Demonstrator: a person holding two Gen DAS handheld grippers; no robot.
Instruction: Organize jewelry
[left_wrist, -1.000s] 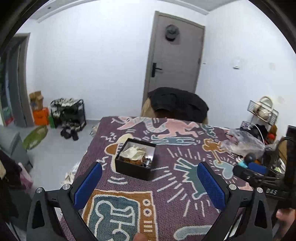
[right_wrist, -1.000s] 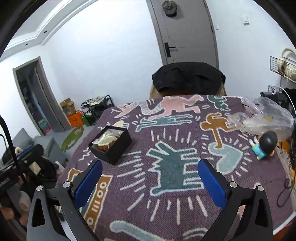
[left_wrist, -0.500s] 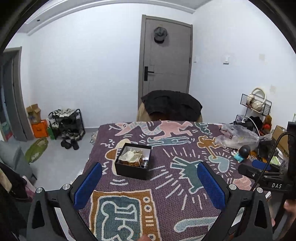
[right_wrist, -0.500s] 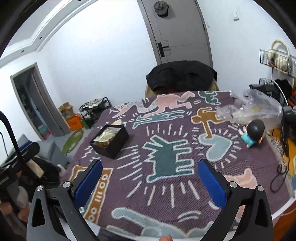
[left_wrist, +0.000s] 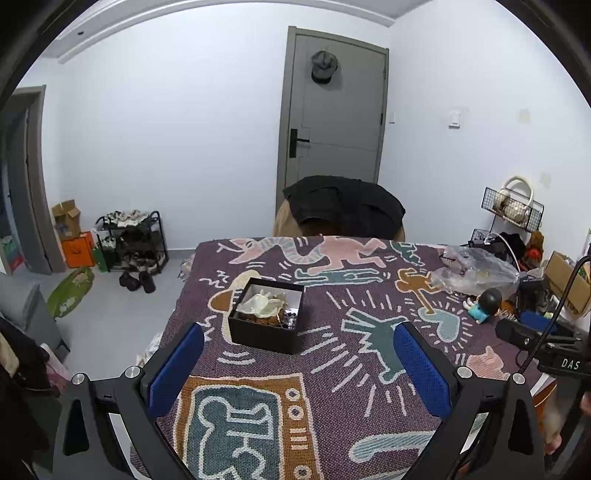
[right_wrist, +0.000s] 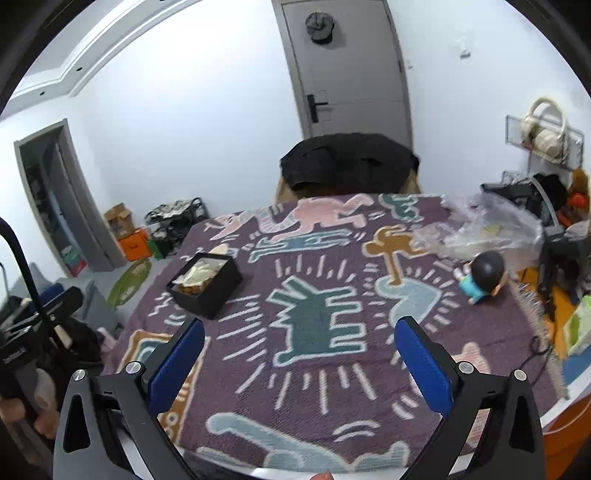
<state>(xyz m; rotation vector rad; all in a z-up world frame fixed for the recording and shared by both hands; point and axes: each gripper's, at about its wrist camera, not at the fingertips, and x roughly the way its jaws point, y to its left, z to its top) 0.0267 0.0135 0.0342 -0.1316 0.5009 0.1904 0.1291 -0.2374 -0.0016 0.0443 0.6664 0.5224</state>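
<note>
Black box (left_wrist: 264, 319), lidless, sits left of centre in the left wrist view, on the patterned purple cloth (left_wrist: 332, 354) that covers the table. Inside: a pale crumpled piece on top, brownish and small dark bits beneath it, heaped together. Individual pieces too small to name; presumably the jewelry. In the right wrist view the same box (right_wrist: 205, 286) lies in the middle left of the frame.

Progress, as a judgement: no loose jewelry shows on the cloth, and everything that could be jewelry sits inside the box. That fits either a gathered-up lot with the sorting done, or a jumbled lot waiting to be taken out and arranged. The heap looks untidy, but the frames do not settle which.

Left gripper (left_wrist: 297, 363): jaws spread wide, nothing between the blue pads. Box lies just above and between the fingertips, nearer the left finger, apart from both.

Right gripper (right_wrist: 299, 360): jaws also wide, nothing held. Box sits up and to the left of its left finger, well clear.

Outward: small figurine (left_wrist: 484, 304) with dark round head at the right of the cloth; clear plastic bag (left_wrist: 476, 271) just behind it; grey door (left_wrist: 332, 122) on the back wall.
</note>
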